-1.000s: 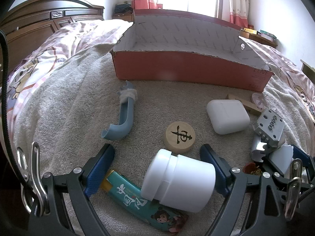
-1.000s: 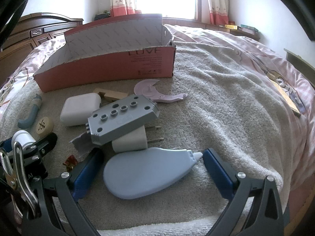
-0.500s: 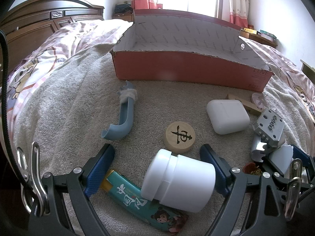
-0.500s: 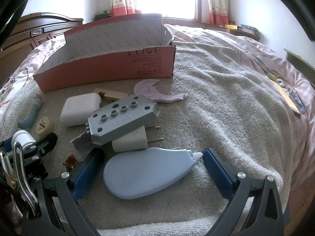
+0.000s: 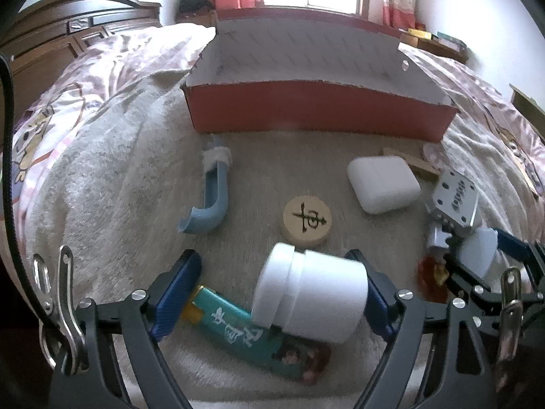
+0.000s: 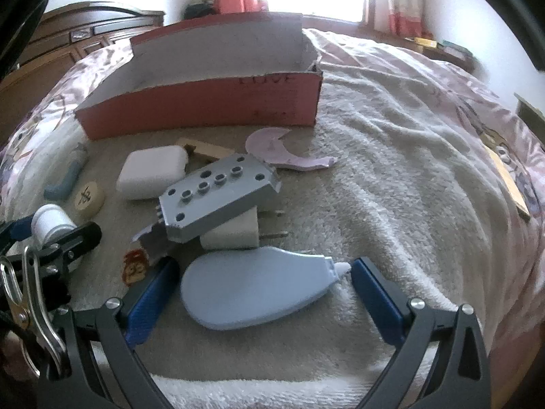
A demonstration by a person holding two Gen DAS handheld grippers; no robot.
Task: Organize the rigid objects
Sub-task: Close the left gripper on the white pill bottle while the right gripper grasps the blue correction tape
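My left gripper (image 5: 276, 293) is open around a white jar (image 5: 313, 293) that lies on its side, partly on a teal lighter (image 5: 235, 320). Its right finger sits at the jar's base and its left finger stands apart. My right gripper (image 6: 264, 301) is open around a blue-grey teardrop-shaped tape dispenser (image 6: 255, 289) that rests on the towel. Beyond both stands an open red cardboard box (image 5: 320, 112) with nothing visible inside. Between the box and the grippers lie a wooden chess disc (image 5: 305, 221), a white case (image 5: 383, 184), a blue curved piece (image 5: 213, 201) and a grey studded block (image 6: 218, 197).
A white plug (image 6: 235, 231) lies under the grey block. A pink crescent (image 6: 279, 150) and a wooden block (image 6: 207, 150) lie near the box front. A small red figure (image 6: 136, 266) lies by my right gripper's left finger. All rests on a towel (image 6: 391, 204) over a bed.
Both views have shifted a little and turned blurry, and the right view now looks more into the box. Both grippers stay open and the objects lie where they were.
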